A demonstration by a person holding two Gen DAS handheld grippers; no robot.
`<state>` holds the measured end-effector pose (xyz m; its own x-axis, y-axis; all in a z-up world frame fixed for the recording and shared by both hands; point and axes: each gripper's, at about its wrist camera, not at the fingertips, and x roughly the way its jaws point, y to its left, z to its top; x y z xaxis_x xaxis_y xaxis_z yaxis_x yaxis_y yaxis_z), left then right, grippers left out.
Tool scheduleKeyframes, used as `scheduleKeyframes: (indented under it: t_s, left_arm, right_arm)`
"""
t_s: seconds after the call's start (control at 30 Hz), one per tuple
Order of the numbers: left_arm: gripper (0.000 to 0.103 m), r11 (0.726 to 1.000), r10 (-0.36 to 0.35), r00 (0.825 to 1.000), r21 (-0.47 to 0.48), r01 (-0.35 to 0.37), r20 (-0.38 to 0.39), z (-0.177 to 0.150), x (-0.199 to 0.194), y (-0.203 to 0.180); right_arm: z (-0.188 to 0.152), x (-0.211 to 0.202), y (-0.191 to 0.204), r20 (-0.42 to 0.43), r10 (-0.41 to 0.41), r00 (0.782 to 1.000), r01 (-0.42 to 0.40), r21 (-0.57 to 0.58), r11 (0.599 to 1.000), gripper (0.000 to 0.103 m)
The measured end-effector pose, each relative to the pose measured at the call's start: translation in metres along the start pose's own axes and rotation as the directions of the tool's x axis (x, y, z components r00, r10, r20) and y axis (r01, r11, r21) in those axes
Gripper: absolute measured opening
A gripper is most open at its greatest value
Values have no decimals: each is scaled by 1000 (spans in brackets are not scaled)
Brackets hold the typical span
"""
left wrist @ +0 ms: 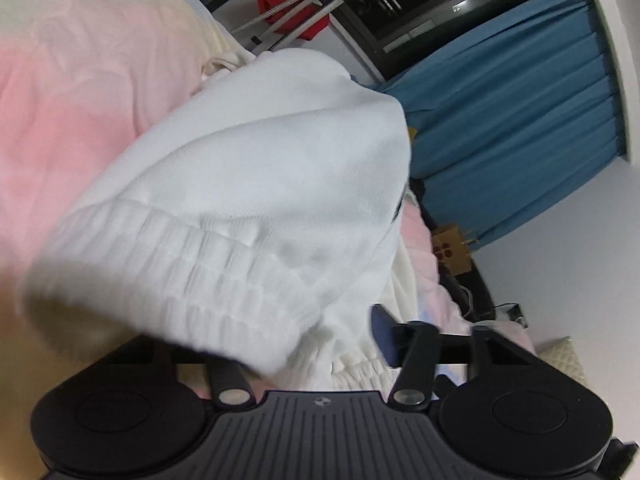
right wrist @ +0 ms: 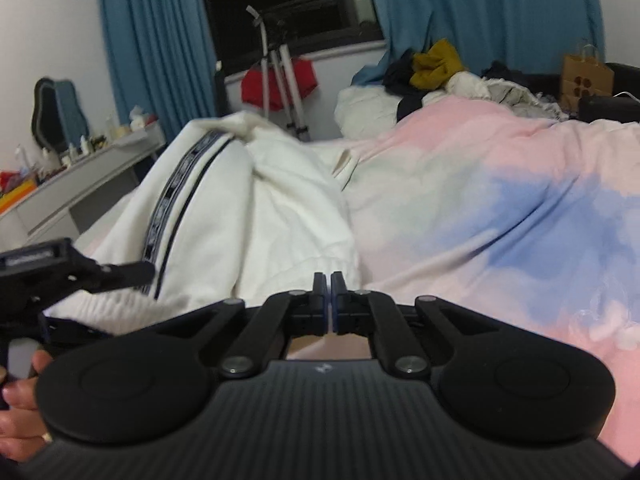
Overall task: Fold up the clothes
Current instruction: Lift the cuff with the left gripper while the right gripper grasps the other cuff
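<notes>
Left wrist: white garment point(left wrist: 248, 184) close over left claw point(left wrist: 304, 340), ribbed hem toward camera; grip unclear. No legible writing.

Right wrist: right claw point(right wrist: 330, 300) pressed together, empty, over bed point(right wrist: 480, 208). Garment's dark patterned stripe point(right wrist: 176, 204) runs lengthwise away; lettering unreadable.

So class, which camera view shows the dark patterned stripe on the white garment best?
The right wrist view: the stripe runs in full down the white garment on the bedcover. The left wrist view shows only a sliver of it at the garment's edge.
</notes>
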<state>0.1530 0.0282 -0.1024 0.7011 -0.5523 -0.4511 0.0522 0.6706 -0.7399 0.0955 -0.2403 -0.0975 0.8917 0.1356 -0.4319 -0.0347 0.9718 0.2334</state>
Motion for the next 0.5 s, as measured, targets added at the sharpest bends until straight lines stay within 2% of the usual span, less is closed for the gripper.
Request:
scheduleKeyframes:
  t_s: [0.07, 0.13, 0.2, 0.33, 0.37, 0.4, 0.43, 0.47, 0.5]
  left_arm:
    - [19, 1000, -18, 1000, 15, 18, 7, 8, -1, -7]
    - [18, 999, -33, 999, 39, 32, 24, 22, -10, -15]
    - [17, 996, -79, 994, 53, 75, 73, 42, -24, -21]
    - [16, 987, -160, 971, 46, 155, 177, 83, -52, -13]
    - [15, 986, -167, 964, 24, 165, 206, 91, -56, -3]
    - [15, 984, -169, 956, -6, 176, 238, 98, -60, 10]
    - [15, 982, -171, 948, -35, 187, 269, 105, -64, 23]
    - [15, 977, -168, 941, -78, 199, 295, 110, -65, 40]
    - [15, 972, -157, 936, -117, 203, 314, 112, -65, 58]
  right_arm:
    - [-3, 0, 1, 19, -9, 1000, 10, -16, 1000, 6]
    - [-7, -1, 7, 37, -24, 999, 26, -60, 998, 6]
    - [-9, -2, 14, 48, -21, 999, 26, -93, 995, 7]
    - [-5, 1, 29, 35, 78, 996, -77, -45, 996, 10]
    - [-5, 1, 35, 38, 81, 996, -79, -46, 996, 17]
    - [-5, 2, 41, 41, 80, 996, -78, -49, 996, 35]
    - [-6, 4, 47, 46, 73, 996, -70, -68, 995, 47]
    - [-8, 6, 53, 51, 66, 996, -62, -88, 994, 64]
    - [-9, 8, 60, 56, 59, 997, -53, -108, 993, 73]
